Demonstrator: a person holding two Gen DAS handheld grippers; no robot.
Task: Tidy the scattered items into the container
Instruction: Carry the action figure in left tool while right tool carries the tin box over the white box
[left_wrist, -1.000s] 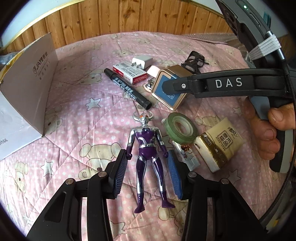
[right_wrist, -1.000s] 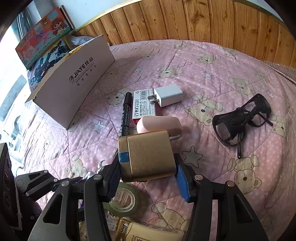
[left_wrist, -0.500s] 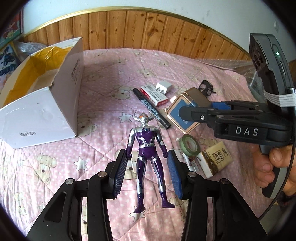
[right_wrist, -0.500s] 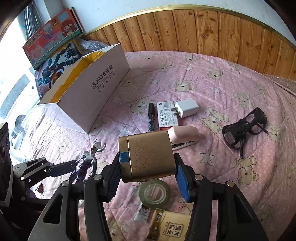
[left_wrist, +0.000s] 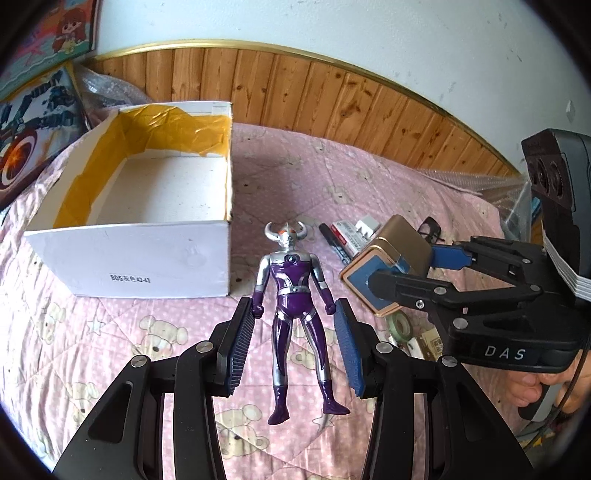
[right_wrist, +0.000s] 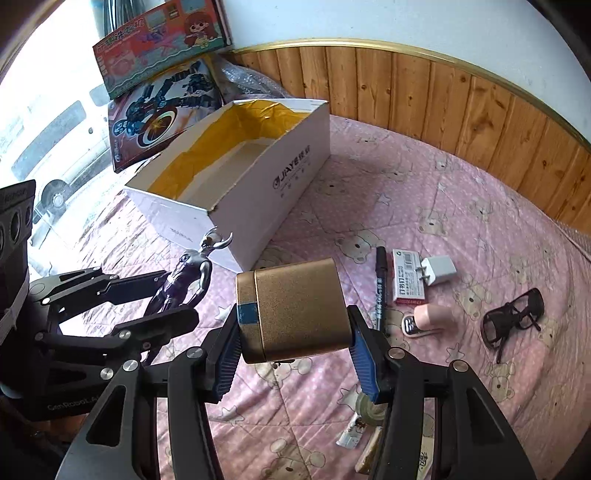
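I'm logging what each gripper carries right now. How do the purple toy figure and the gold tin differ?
The purple toy figure is a slim, limbed shape in purple and silver; the gold tin is a boxy block with a blue patch. The figure sits between the left gripper pads, its legs hanging past them; the tin fills the right gripper from pad to pad. Both are held above the bedspread, outside the white box.

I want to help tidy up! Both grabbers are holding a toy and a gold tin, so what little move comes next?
Probably carry both over the white box and let go. The left gripper holds the purple figure, the right gripper holds the gold tin, and the open box looks empty.
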